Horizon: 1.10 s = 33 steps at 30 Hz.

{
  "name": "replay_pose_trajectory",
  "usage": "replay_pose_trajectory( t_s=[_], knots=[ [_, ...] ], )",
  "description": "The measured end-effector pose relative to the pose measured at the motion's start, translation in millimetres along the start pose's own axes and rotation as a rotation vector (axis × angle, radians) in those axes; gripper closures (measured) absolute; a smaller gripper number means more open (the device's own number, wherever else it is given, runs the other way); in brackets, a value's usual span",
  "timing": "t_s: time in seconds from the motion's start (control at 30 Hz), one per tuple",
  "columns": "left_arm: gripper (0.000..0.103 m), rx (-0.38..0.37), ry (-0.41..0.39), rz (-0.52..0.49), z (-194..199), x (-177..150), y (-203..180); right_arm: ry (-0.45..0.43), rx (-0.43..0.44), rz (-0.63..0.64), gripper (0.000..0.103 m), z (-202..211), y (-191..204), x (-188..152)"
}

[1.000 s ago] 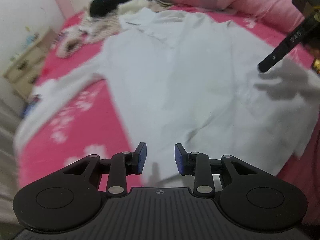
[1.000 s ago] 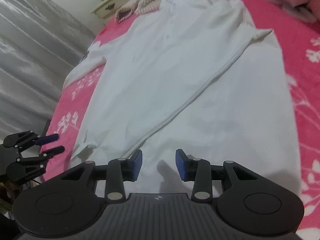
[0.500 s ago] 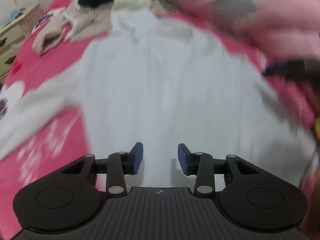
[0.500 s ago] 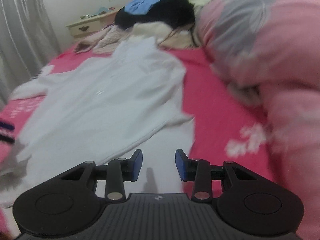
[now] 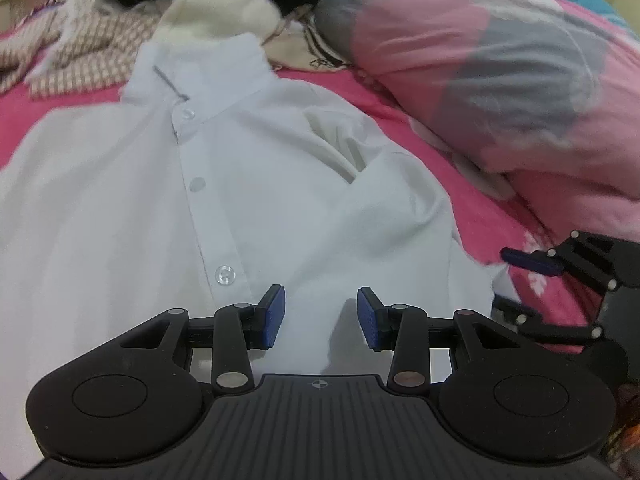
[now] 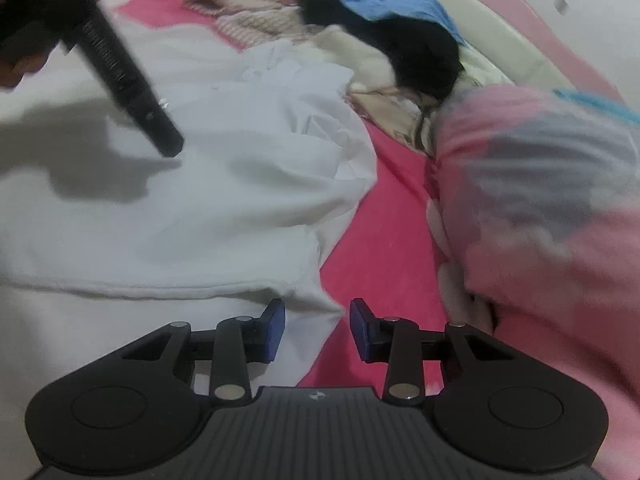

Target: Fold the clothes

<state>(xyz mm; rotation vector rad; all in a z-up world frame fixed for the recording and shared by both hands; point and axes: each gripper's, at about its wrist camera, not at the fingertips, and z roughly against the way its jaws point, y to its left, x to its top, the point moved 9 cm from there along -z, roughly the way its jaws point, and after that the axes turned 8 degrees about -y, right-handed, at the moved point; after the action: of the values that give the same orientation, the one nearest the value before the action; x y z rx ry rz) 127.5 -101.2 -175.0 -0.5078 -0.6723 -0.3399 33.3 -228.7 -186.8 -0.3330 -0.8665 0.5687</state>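
1. Shirt (image 5: 248, 208), white and with buttons, lies flat on the bed (image 5: 404, 116) with the front side up; it fills the left and middle of the left wrist view, and the collar is in the upper middle of the frame.
2. One sleeve of the shirt is folded over the body; in the right wrist view its seamed edge runs across the lower left of the frame.
3. Left gripper (image 5: 320, 316) is at the lower middle of its own view, above the shirt front, just right of the button row. Its blue pads (image 5: 272, 316) are spread, the jaws have just been opening, and nothing is between them.
4. In the right wrist view the left gripper (image 6: 120, 64) comes in from the upper left as a dark bar and throws a shadow on the shirt.
5. Right gripper (image 6: 318, 330) is at the lower middle of its own view, over the corner of the shirt and the pink sheet beside it. Its jaws are spread and hold nothing.
6. In the left wrist view the right gripper (image 5: 560, 280) is at the right edge, beside the shirt.
7. Pink blanket (image 5: 500, 80) lies bunched on the right of the shirt.
8. Pile of other clothes (image 6: 380, 40), black, blue, cream and checked, lies behind the collar at the top of both views.
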Motion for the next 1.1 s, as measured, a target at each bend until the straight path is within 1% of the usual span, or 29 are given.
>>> replay_pose_trajectory(
  t_s=[0.1,0.13,0.2,0.23,0.3,0.47,0.53,0.6,0.73,0.77,0.87,0.97,1.03,1.1],
  knots=[
    [0.063,-0.017,-0.020,0.030,-2.1,3.8,1.7,-0.024,0.005,0.106,0.064,-2.3,5.9,3.7],
    [0.063,-0.020,-0.027,0.035,-1.7,4.7,2.4,-0.034,0.007,0.125,0.065,-2.6,6.7,5.2],
    [0.063,-0.021,-0.038,0.044,-3.4,6.9,4.2,-0.054,0.013,0.146,0.081,-2.6,7.7,8.0],
    [0.063,-0.015,-0.040,0.052,-3.9,7.1,6.4,-0.061,0.011,0.126,0.093,-2.1,6.3,8.4],
    [0.063,-0.007,-0.047,0.070,-4.4,7.9,10.7,-0.070,0.005,0.075,0.098,-1.1,2.4,8.9],
    [0.063,-0.005,-0.060,0.103,-3.1,10.1,19.1,-0.064,-0.055,-0.181,0.099,8.1,-21.4,0.4],
    [0.063,-0.004,-0.063,0.108,-3.3,11.3,20.9,-0.059,-0.081,-0.249,0.099,10.1,-28.8,-5.2],
    [0.063,-0.009,-0.065,0.113,-3.9,12.2,21.5,-0.055,-0.099,-0.289,0.099,11.1,-34.3,-9.9],
    [0.063,-0.006,-0.073,0.098,-5.6,12.7,19.5,-0.023,-0.118,-0.314,0.099,8.4,-37.2,-21.1],
    [0.063,0.001,-0.087,0.093,-4.0,14.6,18.8,-0.013,-0.115,-0.318,0.099,7.6,-36.7,-24.5],
    [0.062,0.006,-0.145,0.072,2.9,25.7,14.6,-0.018,-0.117,-0.303,0.099,8.7,-36.0,-23.8],
    [0.061,-0.028,-0.161,0.029,-1.2,43.3,4.1,-0.021,-0.114,-0.278,0.099,9.2,-34.3,-23.3],
    [0.061,-0.055,-0.154,-0.007,-11.1,59.3,-6.2,-0.019,-0.110,-0.273,0.099,9.0,-34.0,-23.6],
    [0.061,-0.086,-0.141,-0.017,-26.8,78.0,-17.4,-0.016,-0.106,-0.266,0.099,8.7,-33.0,-24.1]
  ],
)
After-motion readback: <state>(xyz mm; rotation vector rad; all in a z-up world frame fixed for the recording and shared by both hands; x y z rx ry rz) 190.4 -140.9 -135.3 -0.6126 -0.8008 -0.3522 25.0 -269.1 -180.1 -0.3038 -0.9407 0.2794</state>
